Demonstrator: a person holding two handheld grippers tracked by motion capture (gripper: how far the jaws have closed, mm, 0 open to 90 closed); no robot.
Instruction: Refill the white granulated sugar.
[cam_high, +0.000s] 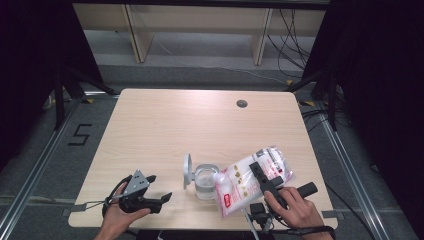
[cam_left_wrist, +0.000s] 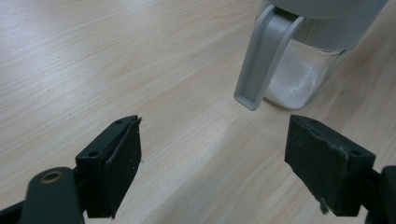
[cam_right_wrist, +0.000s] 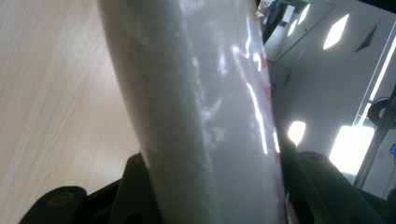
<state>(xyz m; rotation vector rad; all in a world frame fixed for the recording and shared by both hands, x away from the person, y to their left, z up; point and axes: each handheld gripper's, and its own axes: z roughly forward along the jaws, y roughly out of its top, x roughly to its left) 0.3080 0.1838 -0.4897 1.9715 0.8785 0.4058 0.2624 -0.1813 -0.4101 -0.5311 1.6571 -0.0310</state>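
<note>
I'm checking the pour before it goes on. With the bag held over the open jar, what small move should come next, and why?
Probably tip the bag a little further toward the jar. The right gripper is clamped on the bag, whose lower corner sits at the jar's rim; the lid is flipped open. The left gripper waits open beside it.

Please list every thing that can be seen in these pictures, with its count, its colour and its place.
bag: 1, clear with white contents and red print, near right of table, tilted toward the jar, held in right tongs
jar: 1, clear glass, grey lid flipped open, near middle of table
table: 1, light wood
left tongs: 1, black, open, near left, left of the jar
right tongs: 1, black, shut on the bag
hands: 2, at near edge
</note>
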